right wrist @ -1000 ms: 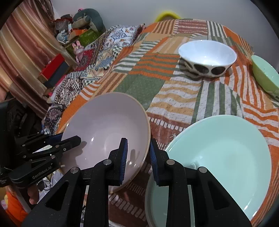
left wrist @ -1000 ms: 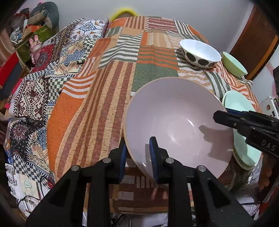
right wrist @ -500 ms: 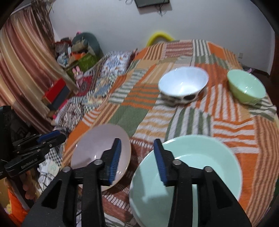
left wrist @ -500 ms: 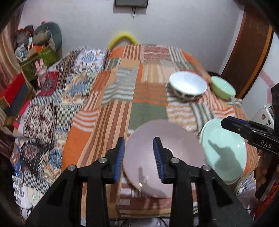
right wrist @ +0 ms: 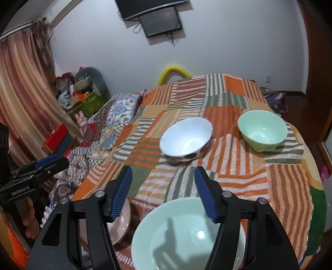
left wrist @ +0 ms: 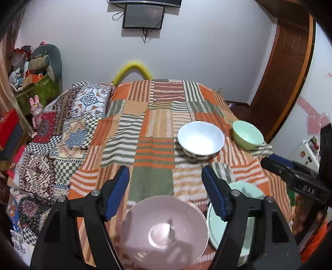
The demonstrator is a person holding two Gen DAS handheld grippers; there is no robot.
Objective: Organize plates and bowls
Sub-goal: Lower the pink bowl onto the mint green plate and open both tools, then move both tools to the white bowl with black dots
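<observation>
A pink plate [left wrist: 166, 230] lies on the patchwork bedspread at the near edge, below my left gripper [left wrist: 167, 193], whose jaws are opening with nothing between them. Beside it lies a mint plate [right wrist: 186, 234], under my right gripper [right wrist: 164, 193], also opening and empty. Farther back stand a white bowl with dark spots [right wrist: 185, 139] and a small green bowl [right wrist: 262, 129]. In the left wrist view the white bowl [left wrist: 200, 138], green bowl [left wrist: 247, 134] and part of the mint plate [left wrist: 247, 195] show. The pink plate's edge [right wrist: 124, 220] shows in the right wrist view.
The striped patchwork bedspread [left wrist: 155, 128] covers the bed, with patterned cloths [left wrist: 68, 128] on its left. Boxes and toys [left wrist: 35, 68] pile up at the far left, a wooden door [left wrist: 290, 68] stands right, a screen [left wrist: 143, 18] hangs on the wall.
Both grippers let go of the plate rims, opened wide and rose back from the bed. The pink and mint plates now lie flat side by side at the near edge.
</observation>
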